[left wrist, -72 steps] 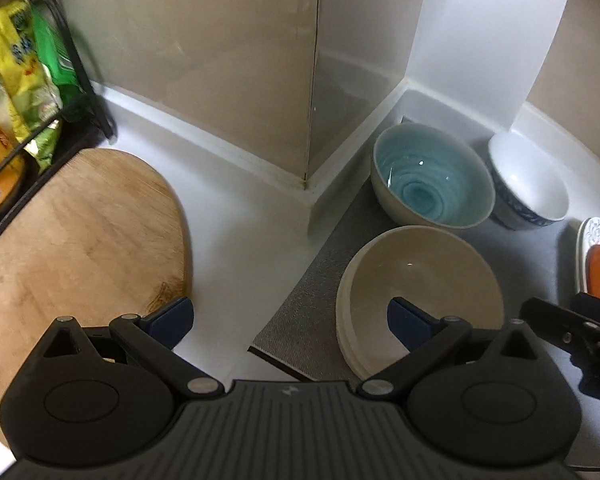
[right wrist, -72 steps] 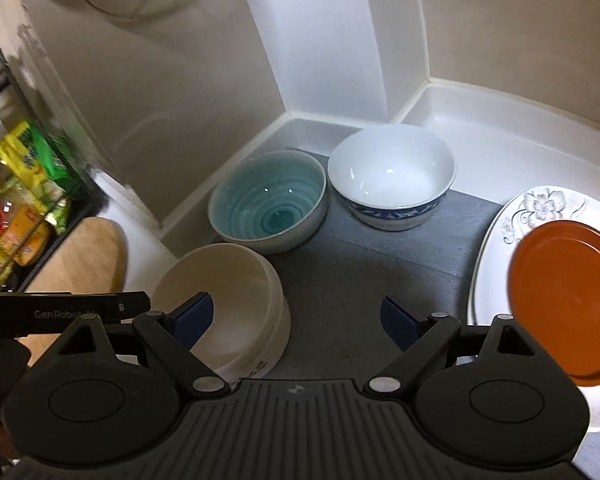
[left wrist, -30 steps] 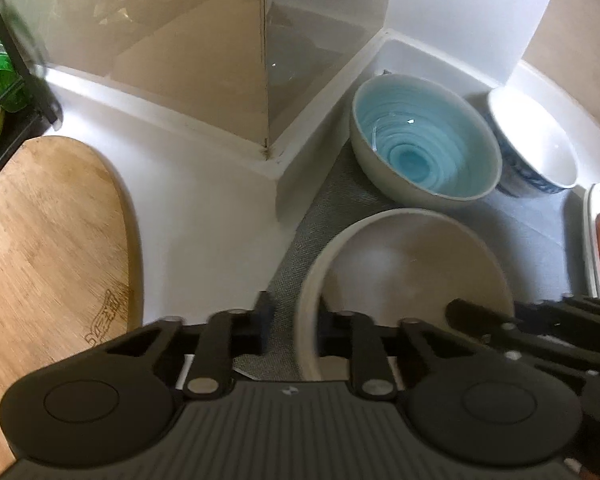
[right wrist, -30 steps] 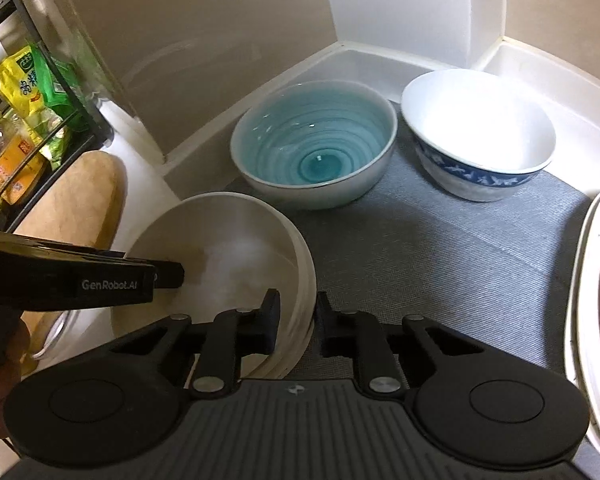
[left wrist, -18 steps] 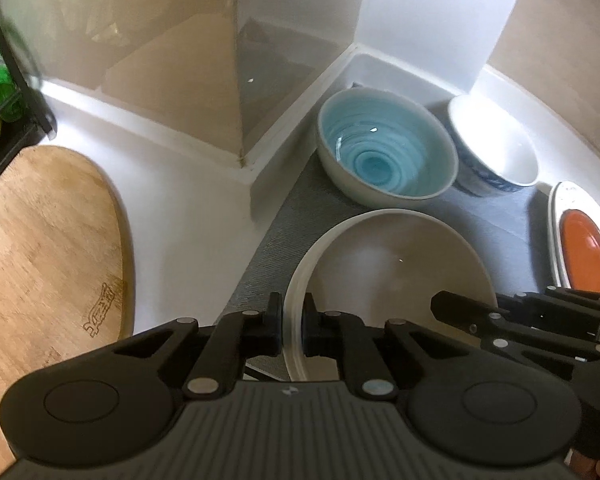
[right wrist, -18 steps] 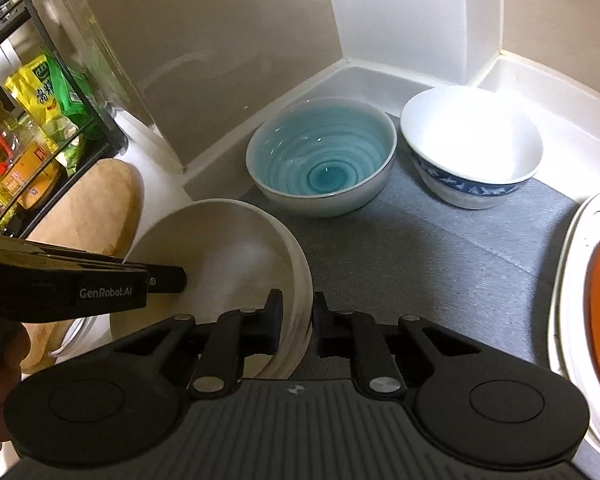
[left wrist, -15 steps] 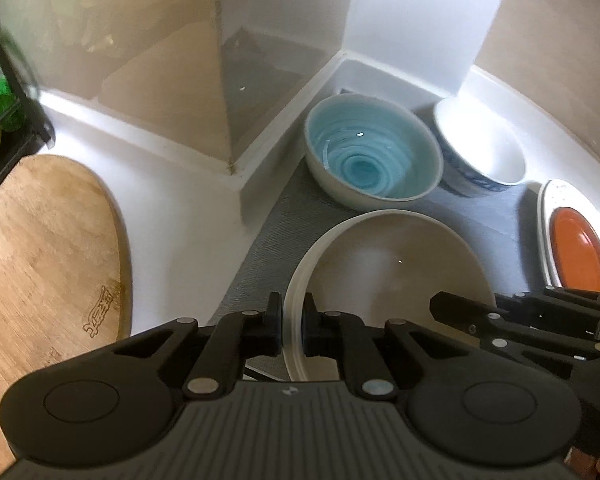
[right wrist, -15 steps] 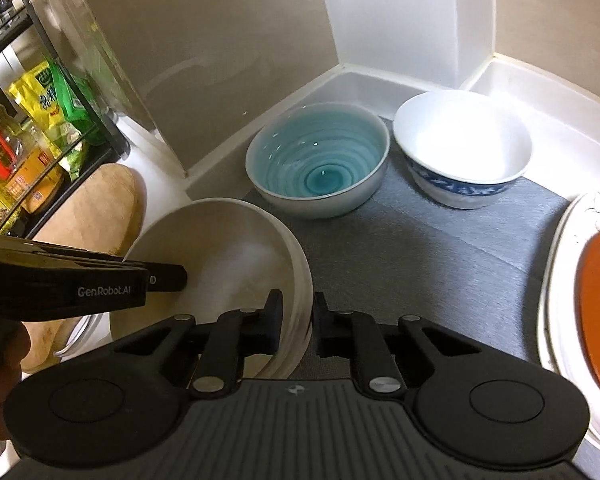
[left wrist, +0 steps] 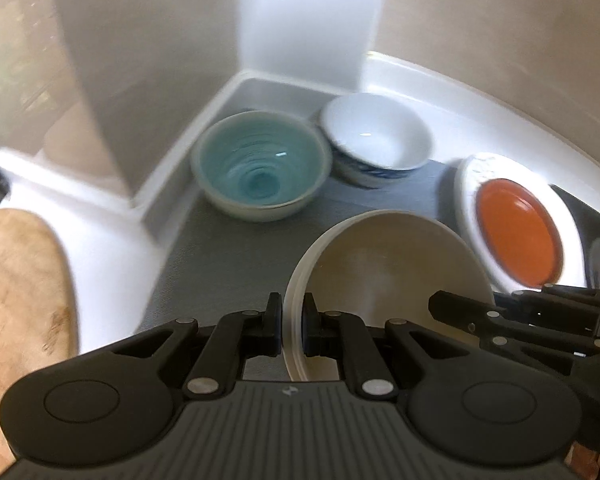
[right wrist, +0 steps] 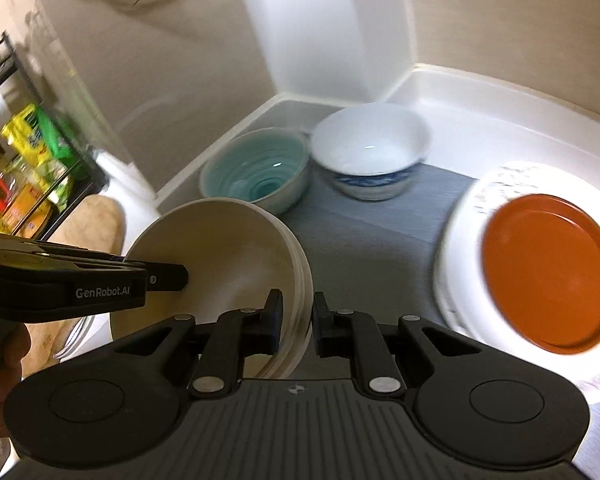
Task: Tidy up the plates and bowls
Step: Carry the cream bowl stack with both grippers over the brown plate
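We had the cream bowl [left wrist: 384, 256] lifted above the grey mat [left wrist: 220, 248], left gripper [left wrist: 291, 330] clamped on its left rim, right gripper [right wrist: 296, 322] clamped on its right rim, teal bowl [left wrist: 260, 170] and white bowl [left wrist: 376, 138] behind.

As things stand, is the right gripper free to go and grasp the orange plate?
Probably not: the right gripper is shut on the cream bowl rim, as is the left gripper. The orange plate itself lies uncovered.
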### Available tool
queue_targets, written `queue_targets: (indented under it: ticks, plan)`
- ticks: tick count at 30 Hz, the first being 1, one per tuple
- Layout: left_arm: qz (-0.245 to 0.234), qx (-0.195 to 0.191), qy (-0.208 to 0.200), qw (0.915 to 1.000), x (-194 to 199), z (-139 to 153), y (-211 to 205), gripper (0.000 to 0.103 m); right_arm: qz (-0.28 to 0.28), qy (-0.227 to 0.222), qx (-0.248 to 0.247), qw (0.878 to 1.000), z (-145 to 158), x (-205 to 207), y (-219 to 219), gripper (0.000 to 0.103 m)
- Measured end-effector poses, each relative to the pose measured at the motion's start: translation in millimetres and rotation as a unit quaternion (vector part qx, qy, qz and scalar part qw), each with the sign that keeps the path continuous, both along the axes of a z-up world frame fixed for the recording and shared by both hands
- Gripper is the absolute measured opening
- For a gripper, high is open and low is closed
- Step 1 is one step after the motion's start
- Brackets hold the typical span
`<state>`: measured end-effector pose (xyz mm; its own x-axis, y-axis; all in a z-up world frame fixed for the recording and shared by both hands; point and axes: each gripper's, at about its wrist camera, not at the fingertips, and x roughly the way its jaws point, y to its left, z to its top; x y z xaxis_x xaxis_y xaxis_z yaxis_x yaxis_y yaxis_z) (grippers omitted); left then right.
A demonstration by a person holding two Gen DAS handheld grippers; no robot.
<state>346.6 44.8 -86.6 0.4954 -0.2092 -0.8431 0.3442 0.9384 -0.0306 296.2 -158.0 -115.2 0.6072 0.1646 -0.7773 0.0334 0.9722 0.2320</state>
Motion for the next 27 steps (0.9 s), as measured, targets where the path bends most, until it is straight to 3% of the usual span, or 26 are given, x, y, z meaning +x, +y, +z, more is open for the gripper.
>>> queue_targets:
  ticks: [16, 27]
  plan:
    - [-0.125, -0.022, -0.029, 0.9915, -22, 19, -96, 0.010, -0.129, -0.036, -0.021, 0.991, 29, -66, -77, 0.016]
    - [-0.168, -0.035, -0.022, 0.9850, -16, 14, -150, 0.010, -0.184, -0.043, -0.034, 0.981, 33, -80, -116, 0.016]
